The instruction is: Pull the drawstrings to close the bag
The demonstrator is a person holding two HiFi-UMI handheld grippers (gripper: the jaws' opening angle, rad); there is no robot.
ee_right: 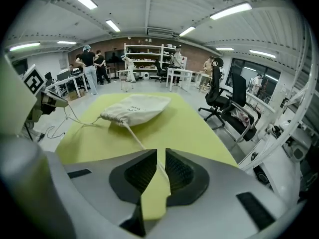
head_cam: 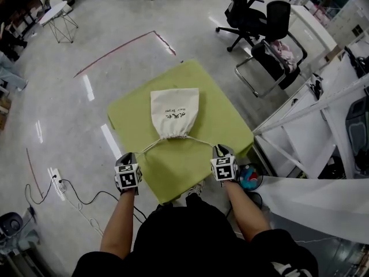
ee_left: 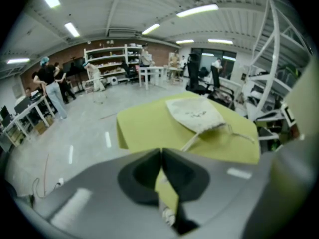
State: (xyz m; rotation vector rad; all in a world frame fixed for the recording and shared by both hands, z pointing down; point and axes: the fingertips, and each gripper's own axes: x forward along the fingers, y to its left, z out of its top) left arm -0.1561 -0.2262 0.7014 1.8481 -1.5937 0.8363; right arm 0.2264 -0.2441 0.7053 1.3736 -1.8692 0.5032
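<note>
A cream drawstring bag (head_cam: 174, 112) lies flat on the green table (head_cam: 190, 166), its near mouth gathered tight. Two thin drawstrings fan out from the mouth toward me. My left gripper (head_cam: 128, 156) is at the table's near left edge, shut on the left drawstring (ee_left: 192, 142), which runs taut into the closed jaws (ee_left: 162, 157). At the near right edge, my right gripper (head_cam: 221, 149) is shut on the right drawstring (ee_right: 133, 135), which runs straight from the bag (ee_right: 135, 108) into its jaws (ee_right: 160, 159). The bag (ee_left: 195, 113) sits mid-table in the left gripper view.
Black office chairs (head_cam: 262, 17) stand beyond the table's far right. White frames and sheeting (head_cam: 323, 120) crowd the right side. Cables and a power strip (head_cam: 57, 183) lie on the floor at left. A blue-and-red object (head_cam: 249, 178) sits under the table's right corner. People (ee_left: 47, 83) stand far off.
</note>
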